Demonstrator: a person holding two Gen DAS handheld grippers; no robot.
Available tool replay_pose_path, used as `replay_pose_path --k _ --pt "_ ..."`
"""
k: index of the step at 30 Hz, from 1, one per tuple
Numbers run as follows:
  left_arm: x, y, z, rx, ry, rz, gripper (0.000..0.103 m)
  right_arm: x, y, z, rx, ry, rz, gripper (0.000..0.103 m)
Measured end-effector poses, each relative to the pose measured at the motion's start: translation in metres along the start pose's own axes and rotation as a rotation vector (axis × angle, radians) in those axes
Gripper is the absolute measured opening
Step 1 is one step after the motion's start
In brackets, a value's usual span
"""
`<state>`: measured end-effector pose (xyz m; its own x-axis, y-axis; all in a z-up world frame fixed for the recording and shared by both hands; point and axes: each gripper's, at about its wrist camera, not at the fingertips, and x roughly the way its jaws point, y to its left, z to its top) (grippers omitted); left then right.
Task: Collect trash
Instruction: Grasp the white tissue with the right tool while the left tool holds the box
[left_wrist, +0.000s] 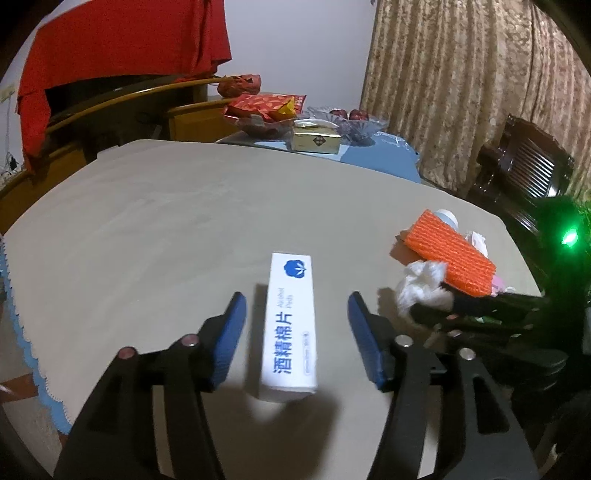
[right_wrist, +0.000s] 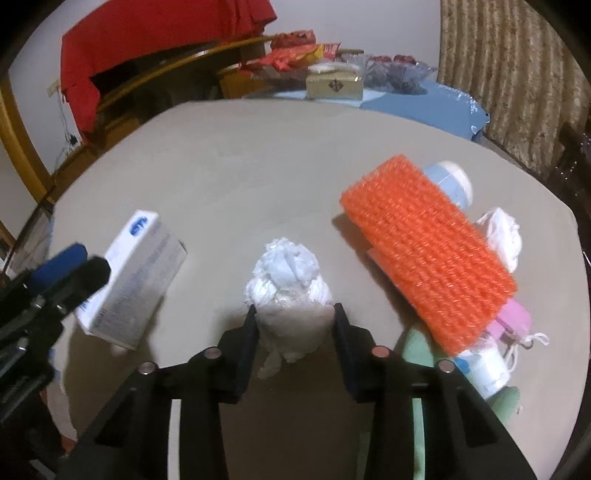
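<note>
Crumpled white tissue wad (right_wrist: 288, 291) on beige tablecloth (right_wrist: 240, 177), pinched between fingers of right gripper (right_wrist: 294, 314). White alcohol-pad box (left_wrist: 291, 325) lies between spread fingers of left gripper (left_wrist: 297, 306), untouched. Orange ribbed sponge (right_wrist: 424, 258) just right of wad, atop pile: bottle (right_wrist: 450, 181), pink item (right_wrist: 513, 317).

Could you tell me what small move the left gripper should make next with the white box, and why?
Probably close the left gripper on the alcohol pad box. The box already lies between its open blue fingers, roughly centred, with a gap on each side. The right gripper straddles the crumpled tissue, though I cannot tell whether it grips, so the two look clear of each other.
</note>
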<state>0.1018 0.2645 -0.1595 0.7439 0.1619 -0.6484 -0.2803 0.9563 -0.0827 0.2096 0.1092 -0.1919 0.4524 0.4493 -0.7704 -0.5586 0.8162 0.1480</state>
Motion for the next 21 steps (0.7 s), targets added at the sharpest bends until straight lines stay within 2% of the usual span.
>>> replay_pose_path --k 6,7,8,10,16,21 --pt "0.015 0.003 -0.008 -0.008 0.049 0.011 0.059 -0.018 -0.001 -0.002 -0.002 -0.021 0.013 0.039" --pt "0.018 0.003 -0.009 -0.006 0.056 0.013 0.056 -0.02 -0.001 -0.002 -0.005 -0.024 0.014 0.039" --pt "0.02 0.004 -0.011 -0.007 0.065 0.011 0.043 -0.022 0.0 -0.001 -0.007 -0.027 0.012 0.039" --pt "0.024 0.005 -0.013 -0.013 0.079 0.004 0.033 -0.028 -0.001 -0.003 -0.011 -0.037 0.009 0.039" --pt "0.005 0.002 -0.004 -0.013 0.023 -0.003 0.031 -0.057 -0.007 -0.003 -0.009 -0.087 0.002 0.039" --pt "-0.022 -0.015 0.015 0.006 -0.037 -0.028 0.031 -0.09 -0.014 -0.002 0.005 -0.148 -0.007 0.039"
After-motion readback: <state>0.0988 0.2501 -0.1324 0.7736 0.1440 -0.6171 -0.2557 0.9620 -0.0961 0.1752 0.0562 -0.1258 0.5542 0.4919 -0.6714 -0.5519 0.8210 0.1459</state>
